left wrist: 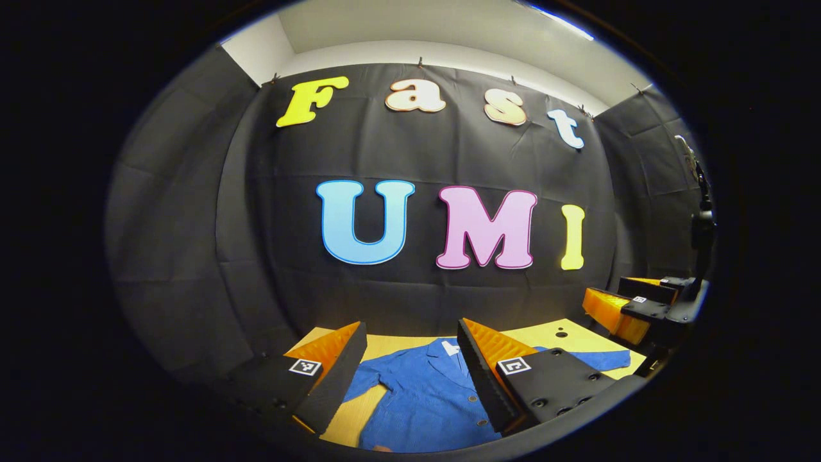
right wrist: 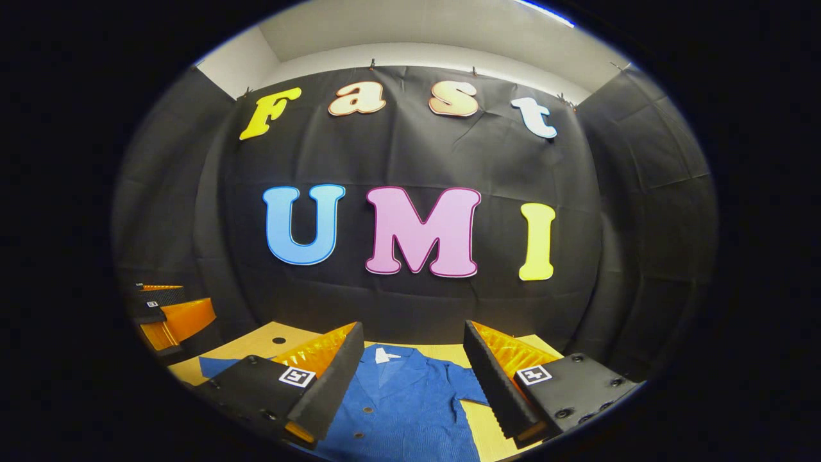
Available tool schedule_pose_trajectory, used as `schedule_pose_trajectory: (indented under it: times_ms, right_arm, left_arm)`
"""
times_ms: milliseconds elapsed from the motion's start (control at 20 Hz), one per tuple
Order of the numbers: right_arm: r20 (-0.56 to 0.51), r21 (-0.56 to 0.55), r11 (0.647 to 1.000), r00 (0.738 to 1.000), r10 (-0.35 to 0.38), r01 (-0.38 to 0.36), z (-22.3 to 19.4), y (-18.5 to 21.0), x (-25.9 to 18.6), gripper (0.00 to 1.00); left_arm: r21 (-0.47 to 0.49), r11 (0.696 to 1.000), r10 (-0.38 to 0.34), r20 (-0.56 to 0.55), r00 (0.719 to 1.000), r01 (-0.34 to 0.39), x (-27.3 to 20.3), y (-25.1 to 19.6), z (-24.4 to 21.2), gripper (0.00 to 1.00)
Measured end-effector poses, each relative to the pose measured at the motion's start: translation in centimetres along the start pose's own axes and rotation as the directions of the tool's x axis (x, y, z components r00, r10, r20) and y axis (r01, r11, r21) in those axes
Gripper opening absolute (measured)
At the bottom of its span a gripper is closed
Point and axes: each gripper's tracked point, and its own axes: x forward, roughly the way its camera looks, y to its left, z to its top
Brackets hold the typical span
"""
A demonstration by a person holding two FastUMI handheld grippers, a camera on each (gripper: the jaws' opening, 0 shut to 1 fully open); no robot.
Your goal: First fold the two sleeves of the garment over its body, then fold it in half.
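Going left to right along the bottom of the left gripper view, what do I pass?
Left gripper's left finger → blue shirt on the yellow table → left gripper's right finger → the right gripper, farther off at the right edge.

Black cloth wall (left wrist: 417,160) hangs straight ahead of me, creased, clipped along its top edge. More black cloth panels close in both sides, left (left wrist: 173,212) & right (right wrist: 648,212). Above the cloth, a strip of white wall (right wrist: 410,54), then pale ceiling (left wrist: 436,25) w/ a bright light streak (right wrist: 545,13) at upper right. Below, a yellowish tabletop (left wrist: 545,333) meets the cloth.
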Motion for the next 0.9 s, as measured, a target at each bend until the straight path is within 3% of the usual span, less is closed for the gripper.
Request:
schedule_pose_trajectory:
  times_ms: [500, 750, 900]
  right_arm:
    - [-0.055, 0.013, 1.000, 0.999, -0.002, 0.002, -3.0, -2.0, 3.2, 0.93]
    - [-0.156, 0.042, 0.996, 0.985, -0.077, 0.084, -7.4, -7.2, 5.9, 0.93]
    - [-0.246, 0.059, 0.987, 0.961, -0.128, 0.147, -11.1, -11.3, 7.3, 0.98]
  left_arm:
    - [-0.013, 0.999, 0.030, -0.044, 0.999, -0.031, 2.1, -1.1, -1.4, 0.82]
    - [-0.006, 0.999, 0.054, -0.072, 0.996, -0.054, 2.9, -1.9, -2.4, 0.82]
    - [-0.003, 0.998, 0.063, -0.097, 0.993, -0.063, 3.6, -2.9, -3.2, 0.82]
